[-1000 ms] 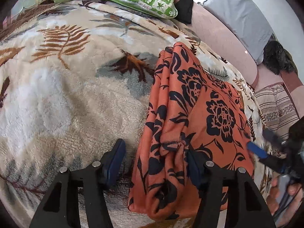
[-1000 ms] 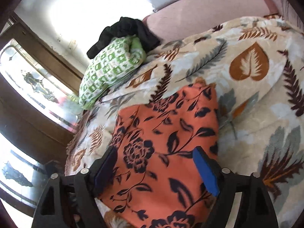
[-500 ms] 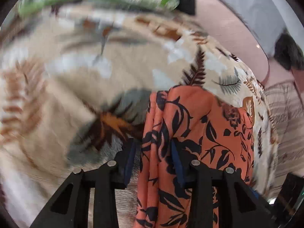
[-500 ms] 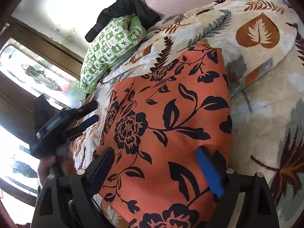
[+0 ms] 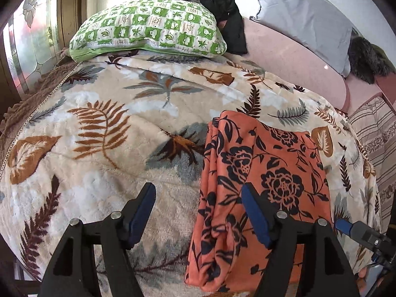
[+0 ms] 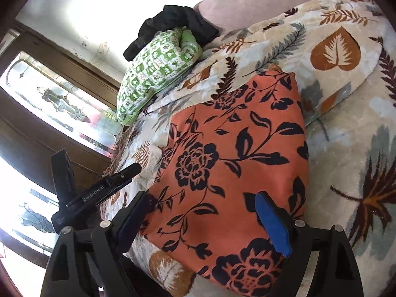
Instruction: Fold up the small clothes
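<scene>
An orange cloth with black flowers [image 5: 262, 180] lies folded in a long strip on the leaf-patterned blanket [image 5: 111, 128]; it also shows in the right wrist view [image 6: 230, 158]. My left gripper [image 5: 198, 210] is open and empty, above the cloth's bunched left edge, its right finger over the cloth. My right gripper [image 6: 210, 220] is open and empty, its fingers spread over the cloth's near end. The left gripper shows in the right wrist view [image 6: 99, 193] at the left, beside the cloth. A tip of the right gripper shows at the lower right of the left wrist view [image 5: 346, 226].
A green checked pillow [image 5: 151, 29] with a black garment [image 5: 217, 2] on it lies at the head of the bed. A grey pillow [image 5: 304, 17] leans on the pink headboard [image 5: 292, 54]. A glass window [image 6: 61, 109] is at the left. A striped cloth [image 5: 376, 133] hangs at the right.
My left gripper has let go of the cloth's left edge, opened wide and pulled back. The cloth now lies flat. My right gripper has stayed open over the cloth.
</scene>
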Demonstrator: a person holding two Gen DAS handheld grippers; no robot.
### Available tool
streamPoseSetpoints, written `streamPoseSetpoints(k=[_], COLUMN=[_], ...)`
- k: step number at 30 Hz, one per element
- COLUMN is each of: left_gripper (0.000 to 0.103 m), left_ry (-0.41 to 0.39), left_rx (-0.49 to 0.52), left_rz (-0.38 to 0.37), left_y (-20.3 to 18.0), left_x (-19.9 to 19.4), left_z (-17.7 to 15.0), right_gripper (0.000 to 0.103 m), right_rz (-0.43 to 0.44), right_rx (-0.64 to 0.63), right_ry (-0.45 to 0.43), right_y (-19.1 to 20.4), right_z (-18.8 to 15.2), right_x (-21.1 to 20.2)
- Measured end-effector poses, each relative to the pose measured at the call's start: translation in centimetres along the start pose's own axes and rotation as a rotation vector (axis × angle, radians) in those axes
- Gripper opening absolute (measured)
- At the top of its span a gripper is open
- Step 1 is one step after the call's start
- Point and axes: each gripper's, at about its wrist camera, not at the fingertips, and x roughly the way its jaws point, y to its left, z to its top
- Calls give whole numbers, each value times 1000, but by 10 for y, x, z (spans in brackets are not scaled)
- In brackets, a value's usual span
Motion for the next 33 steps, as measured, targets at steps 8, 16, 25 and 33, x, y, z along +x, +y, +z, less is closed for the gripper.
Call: streamPoseSetpoints(k=[8, 16, 25, 33], left_gripper=[72, 72, 73, 70], left_ry=[-16, -8, 96, 184], left_rx=[4, -4, -60, -76], left_rz=[2, -5, -69, -117], left_y=[2, 7, 27, 18], left_x=[-12, -3, 29, 40], left_z=[-16, -20, -44, -52], right_gripper=[89, 89, 93, 98], right_rz=[-27, -52, -105, -23], right_rx=[36, 17, 105, 114], right_ry=[15, -10, 56, -4], right_y=[7, 11, -39, -34], right_z=[-16, 9, 35, 35], right_x=[-8, -8, 53, 29])
